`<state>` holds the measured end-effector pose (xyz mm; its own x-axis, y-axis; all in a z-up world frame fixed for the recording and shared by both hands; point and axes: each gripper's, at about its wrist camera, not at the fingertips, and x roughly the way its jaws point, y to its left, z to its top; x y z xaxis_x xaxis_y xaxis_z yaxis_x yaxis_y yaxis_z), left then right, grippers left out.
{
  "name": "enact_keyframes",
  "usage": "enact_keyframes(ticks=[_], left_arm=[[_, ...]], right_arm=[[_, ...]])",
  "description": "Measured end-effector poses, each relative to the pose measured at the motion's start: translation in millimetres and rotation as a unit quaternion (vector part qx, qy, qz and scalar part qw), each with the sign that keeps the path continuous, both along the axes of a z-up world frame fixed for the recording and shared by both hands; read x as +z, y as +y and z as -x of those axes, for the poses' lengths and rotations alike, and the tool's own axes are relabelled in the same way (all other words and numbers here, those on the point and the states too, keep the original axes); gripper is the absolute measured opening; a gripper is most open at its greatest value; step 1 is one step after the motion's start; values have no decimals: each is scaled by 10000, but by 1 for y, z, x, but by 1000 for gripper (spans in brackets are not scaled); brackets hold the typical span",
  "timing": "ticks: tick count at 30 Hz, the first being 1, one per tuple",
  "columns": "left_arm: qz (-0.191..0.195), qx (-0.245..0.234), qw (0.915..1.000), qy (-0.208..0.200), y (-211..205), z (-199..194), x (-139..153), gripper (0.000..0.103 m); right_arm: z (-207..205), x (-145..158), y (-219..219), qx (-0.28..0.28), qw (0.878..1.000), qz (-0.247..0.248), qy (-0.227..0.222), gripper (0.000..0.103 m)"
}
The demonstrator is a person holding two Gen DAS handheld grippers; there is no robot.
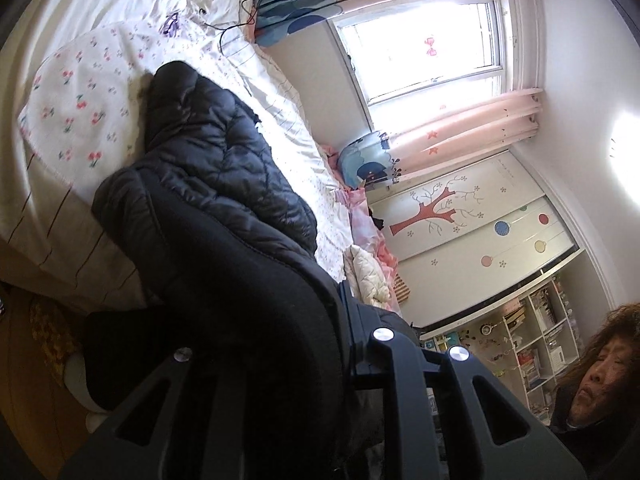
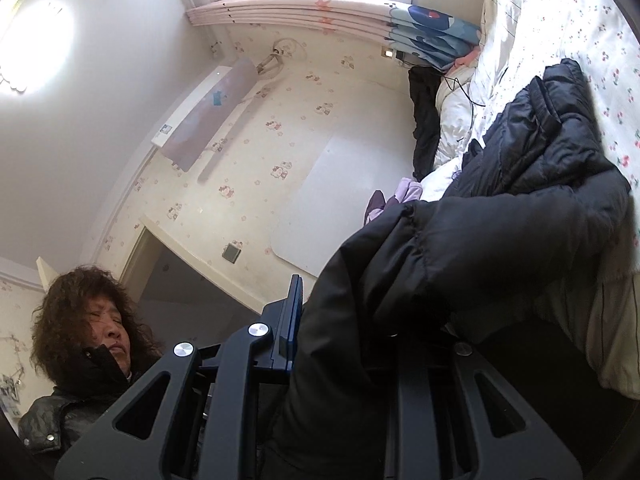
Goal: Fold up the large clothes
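left wrist and right wrist views: both jaws clamp the black puffer jacket [image 1: 224,184] over the bed [image 1: 80,92]

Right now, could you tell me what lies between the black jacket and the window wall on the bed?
In the left wrist view, only bedding: the cherry-print sheet and a white striped quilt lie between the jacket and the wall under the window.

You cannot read any text here; the small label on the air conditioner [image 2: 166,131] is too blurred.
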<state>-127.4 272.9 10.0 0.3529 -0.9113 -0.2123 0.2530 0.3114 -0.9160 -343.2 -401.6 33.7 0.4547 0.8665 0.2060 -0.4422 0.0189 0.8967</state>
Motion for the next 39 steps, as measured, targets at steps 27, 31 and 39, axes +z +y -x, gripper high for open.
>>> enact_keyframes(ticks=[27, 31, 39], left_arm=[[353, 455, 9982, -192, -21, -107, 29, 18], [378, 550, 9977, -149, -21, -125, 27, 18], [353, 709, 9968, -54, -26, -166, 22, 18]], right_arm=[[-100, 34, -12, -559, 9979, 281, 175, 20], [-117, 32, -13, -703, 9966, 303, 292, 20], [-159, 25, -20, -1002, 9925, 386, 586, 20]])
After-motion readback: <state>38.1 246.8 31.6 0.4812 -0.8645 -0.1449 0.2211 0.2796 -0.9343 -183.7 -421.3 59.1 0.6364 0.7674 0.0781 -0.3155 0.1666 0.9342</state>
